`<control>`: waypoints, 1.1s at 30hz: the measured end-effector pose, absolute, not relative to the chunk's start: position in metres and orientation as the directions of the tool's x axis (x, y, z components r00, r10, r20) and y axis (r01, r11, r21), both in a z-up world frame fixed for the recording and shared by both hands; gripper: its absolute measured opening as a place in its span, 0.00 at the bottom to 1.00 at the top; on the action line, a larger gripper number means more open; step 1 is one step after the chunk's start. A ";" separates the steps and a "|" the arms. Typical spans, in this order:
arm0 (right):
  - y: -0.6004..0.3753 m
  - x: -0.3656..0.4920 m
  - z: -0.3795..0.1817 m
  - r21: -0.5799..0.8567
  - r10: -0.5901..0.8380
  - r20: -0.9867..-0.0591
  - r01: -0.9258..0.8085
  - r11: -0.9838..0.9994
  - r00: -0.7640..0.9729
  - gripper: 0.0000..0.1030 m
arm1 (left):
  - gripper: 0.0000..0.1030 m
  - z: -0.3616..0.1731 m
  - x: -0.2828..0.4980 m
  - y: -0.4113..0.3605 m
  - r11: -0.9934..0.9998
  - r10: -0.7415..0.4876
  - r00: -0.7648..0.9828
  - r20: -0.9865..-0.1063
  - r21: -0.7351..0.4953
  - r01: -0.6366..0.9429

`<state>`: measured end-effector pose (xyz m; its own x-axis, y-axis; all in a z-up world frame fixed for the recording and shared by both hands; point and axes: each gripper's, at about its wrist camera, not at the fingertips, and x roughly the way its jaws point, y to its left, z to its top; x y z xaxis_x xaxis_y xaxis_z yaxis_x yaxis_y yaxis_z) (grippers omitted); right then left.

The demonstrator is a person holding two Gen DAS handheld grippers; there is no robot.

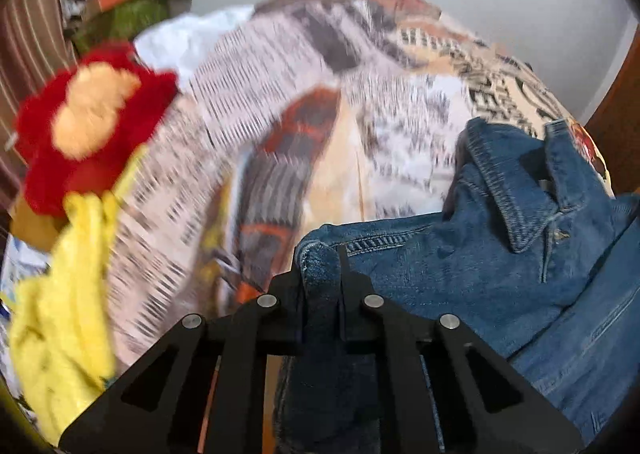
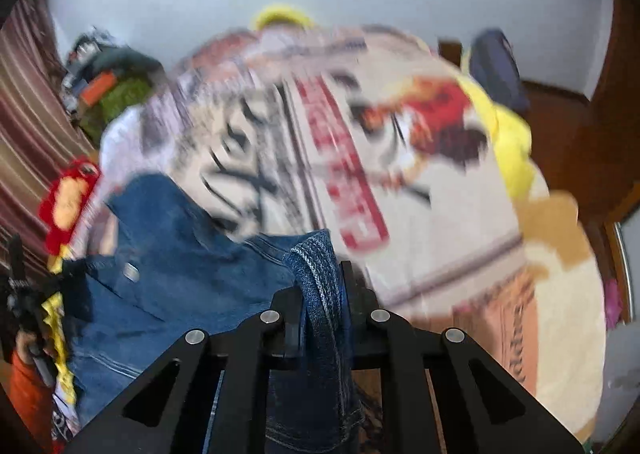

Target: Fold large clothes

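Observation:
A blue denim jacket [image 1: 500,266] hangs between my two grippers above a bed covered with a printed sheet [image 1: 280,114]. My left gripper [image 1: 320,266] is shut on a thick fold of the jacket's edge; its collar shows to the right. My right gripper [image 2: 320,278] is shut on another denim fold [image 2: 316,266]; the rest of the jacket [image 2: 180,254] spreads to the left in that view. The other gripper [image 2: 24,294] shows at the right wrist view's far left edge.
A red and orange plush toy [image 1: 88,122] and a yellow cloth [image 1: 68,294] lie at the bed's left. A green and dark pile [image 1: 128,2] sits at the far left corner. A striped curtain [image 2: 28,114] hangs left; yellow fabric [image 2: 508,138] and wooden furniture [image 2: 568,126] are right.

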<state>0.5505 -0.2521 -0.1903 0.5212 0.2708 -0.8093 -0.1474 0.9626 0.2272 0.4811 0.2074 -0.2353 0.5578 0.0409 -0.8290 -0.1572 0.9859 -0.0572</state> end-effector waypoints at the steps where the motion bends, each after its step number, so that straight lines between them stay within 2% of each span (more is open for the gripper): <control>1: -0.249 0.553 -0.178 0.226 0.277 -0.791 -0.160 0.961 0.545 0.10 | 0.11 -0.230 0.482 0.212 0.985 0.044 0.567 -0.822 -0.058 -0.160; 5: -0.233 0.563 -0.148 0.183 0.272 -0.750 -0.205 0.961 0.604 0.09 | 0.11 -0.211 0.486 0.228 0.985 0.052 0.609 -0.792 -0.059 -0.161; 8: -0.221 0.575 -0.147 0.140 0.246 -0.748 -0.216 0.966 0.616 0.09 | 0.11 -0.208 0.498 0.236 0.984 0.061 0.617 -0.784 -0.056 -0.168; 15: -0.217 0.604 -0.202 0.071 0.150 -0.811 -0.159 0.985 0.566 0.10 | 0.12 -0.245 0.527 0.253 0.979 0.077 0.543 -0.836 -0.040 -0.200; 19: -0.222 0.615 -0.240 0.034 0.105 -0.848 -0.144 0.989 0.519 0.10 | 0.20 -0.273 0.535 0.260 0.974 0.108 0.499 -0.860 -0.009 -0.227; 22: -0.220 0.615 -0.255 0.008 0.091 -0.863 -0.167 0.986 0.498 0.11 | 0.21 -0.283 0.537 0.263 0.972 0.098 0.501 -0.860 -0.025 -0.233; 25: -0.213 0.611 -0.257 -0.073 0.043 -0.849 -0.196 0.978 0.527 0.17 | 0.21 -0.284 0.536 0.256 0.977 0.134 0.503 -0.854 0.029 -0.211; 26: -0.210 0.609 -0.257 -0.105 0.019 -0.843 -0.201 0.974 0.537 0.25 | 0.22 -0.285 0.536 0.254 0.978 0.146 0.502 -0.852 0.049 -0.201; 27: -0.208 0.606 -0.257 -0.163 -0.029 -0.832 -0.194 0.967 0.554 0.45 | 0.22 -0.285 0.535 0.251 0.979 0.156 0.501 -0.851 0.066 -0.192; 29: -0.208 0.602 -0.259 -0.258 -0.109 -0.805 -0.178 0.950 0.583 0.63 | 0.22 -0.286 0.535 0.251 0.979 0.159 0.495 -0.854 0.072 -0.191; 31: -0.213 0.599 -0.258 -0.250 -0.095 -0.806 -0.190 0.949 0.584 0.63 | 0.23 -0.284 0.534 0.253 0.978 0.151 0.487 -0.860 0.059 -0.200; 33: -0.225 0.597 -0.251 -0.184 -0.060 -0.832 -0.173 0.968 0.552 0.63 | 0.23 -0.281 0.532 0.254 0.977 0.144 0.480 -0.866 0.046 -0.209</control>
<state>0.5970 -0.2246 -0.2509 0.5517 -0.0600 -0.8319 -0.1729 0.9675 -0.1845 0.5317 0.2540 -0.2811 0.4797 0.1439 -0.8656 -0.2094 0.9767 0.0464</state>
